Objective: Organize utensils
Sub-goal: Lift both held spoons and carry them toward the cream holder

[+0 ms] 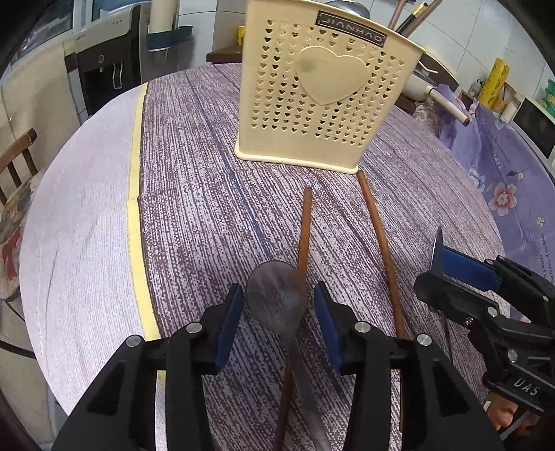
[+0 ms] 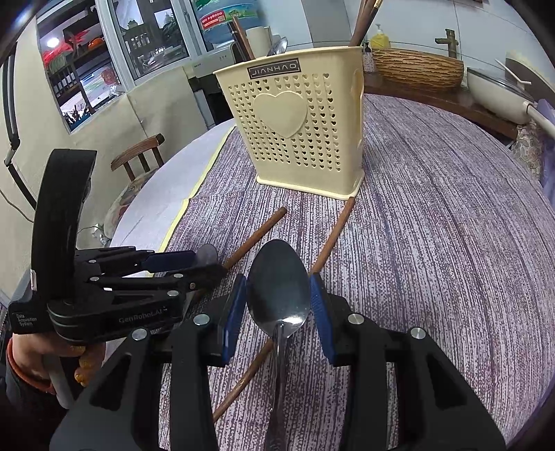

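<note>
Right wrist view: right tongs [image 2: 278, 300] clamped on a spoon [image 2: 277, 288]; left tongs [image 1: 278, 305] apart around a blurred spoon [image 1: 274, 298].

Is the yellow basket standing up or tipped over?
Standing up. The basket sits flat on its base on the tablecloth, with utensil handles sticking out the top.

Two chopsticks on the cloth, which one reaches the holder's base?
The right-hand chopstick in the left wrist view: its tip meets the cream holder's base corner. The other chopstick stops short.
</note>
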Available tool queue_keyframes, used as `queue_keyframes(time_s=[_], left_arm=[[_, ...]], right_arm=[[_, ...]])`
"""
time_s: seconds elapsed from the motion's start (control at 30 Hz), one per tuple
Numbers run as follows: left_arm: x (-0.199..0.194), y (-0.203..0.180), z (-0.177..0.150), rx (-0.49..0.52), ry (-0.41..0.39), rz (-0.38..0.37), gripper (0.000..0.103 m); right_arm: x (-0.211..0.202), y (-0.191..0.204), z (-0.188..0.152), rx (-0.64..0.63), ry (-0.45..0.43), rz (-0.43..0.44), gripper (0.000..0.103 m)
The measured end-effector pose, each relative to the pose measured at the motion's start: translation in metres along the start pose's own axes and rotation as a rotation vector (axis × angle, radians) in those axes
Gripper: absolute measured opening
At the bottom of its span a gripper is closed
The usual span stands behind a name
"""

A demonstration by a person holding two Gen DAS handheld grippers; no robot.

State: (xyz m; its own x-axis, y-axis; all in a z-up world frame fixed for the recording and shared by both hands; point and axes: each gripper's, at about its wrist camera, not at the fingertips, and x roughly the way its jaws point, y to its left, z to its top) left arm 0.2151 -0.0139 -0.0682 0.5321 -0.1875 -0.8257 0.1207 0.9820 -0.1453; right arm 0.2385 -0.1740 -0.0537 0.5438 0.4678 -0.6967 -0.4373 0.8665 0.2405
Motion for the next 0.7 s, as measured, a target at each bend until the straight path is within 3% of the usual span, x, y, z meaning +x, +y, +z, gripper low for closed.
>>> queue_keyframes(time_s=[0.13, 0.4, 0.57, 0.7], left_arm=[[-0.003, 0.005, 0.002, -0.008, -0.009, -0.025, 0.043], [0.001, -0.001, 0.0, 0.016, -0.012, 0.005, 0.045], [0.004, -0.008, 0.002, 0.038, -0.009, 0.026, 0.036], [0.005, -0.009, 0.004, 0.038, -0.008, 0.022, 0.036]], right_arm=[[-0.001, 0.001, -0.001, -0.002, 0.002, 0.0, 0.038], [0.001, 0.002, -0.001, 0.003, 0.006, 0.005, 0.038], [-0.001, 0.002, -0.001, 0.005, 0.002, 0.004, 0.038], [-0.001, 0.001, -0.001, 0.005, 0.002, -0.002, 0.038]])
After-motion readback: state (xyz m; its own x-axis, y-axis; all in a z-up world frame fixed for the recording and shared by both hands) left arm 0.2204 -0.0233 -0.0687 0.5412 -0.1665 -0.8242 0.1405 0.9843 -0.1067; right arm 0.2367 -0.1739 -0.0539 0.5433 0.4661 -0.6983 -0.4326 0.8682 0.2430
